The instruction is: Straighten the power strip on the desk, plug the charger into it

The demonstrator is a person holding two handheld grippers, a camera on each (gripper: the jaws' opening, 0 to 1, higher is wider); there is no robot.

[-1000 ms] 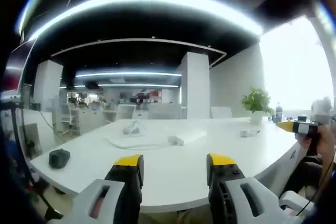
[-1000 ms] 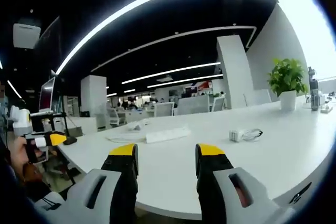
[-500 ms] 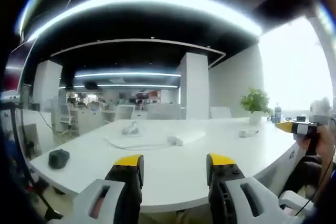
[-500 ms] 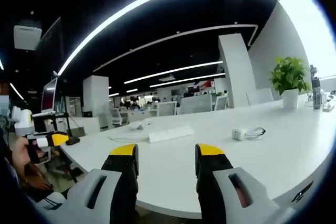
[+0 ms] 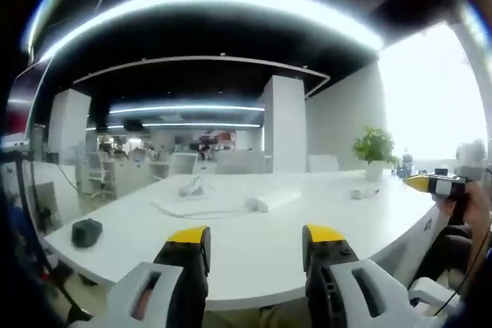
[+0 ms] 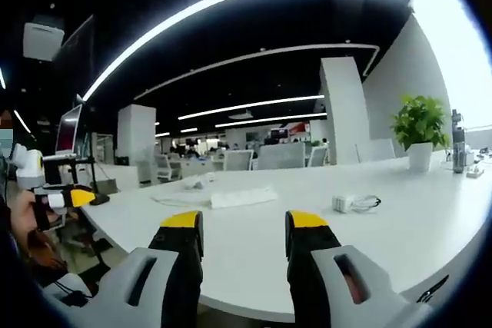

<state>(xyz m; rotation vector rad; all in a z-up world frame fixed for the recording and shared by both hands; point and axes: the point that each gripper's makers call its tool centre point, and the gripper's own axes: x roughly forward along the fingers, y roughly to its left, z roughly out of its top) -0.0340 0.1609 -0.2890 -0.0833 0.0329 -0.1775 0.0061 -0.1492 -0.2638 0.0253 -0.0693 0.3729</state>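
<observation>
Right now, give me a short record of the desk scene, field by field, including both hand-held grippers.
desk: white desk, large, curved edge
power strip: white power strip, lying far across the desk, cable trailing off one end
charger: small white charger with coiled cable, apart from the strip
left hand-held gripper: open, holding nothing
right hand-held gripper: open, holding nothing
other items: potted plant, black mouse

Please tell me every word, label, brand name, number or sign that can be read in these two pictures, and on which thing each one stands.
No text can be read in either view.
Power strip: plain white, no legible marking.
Charger: white, any label too small to tell.
Red and white sign far back in the office: too blurred to read.
Dark mark on the desk edge: too small to read.
Both grippers, left and right, carry no readable label.
</observation>
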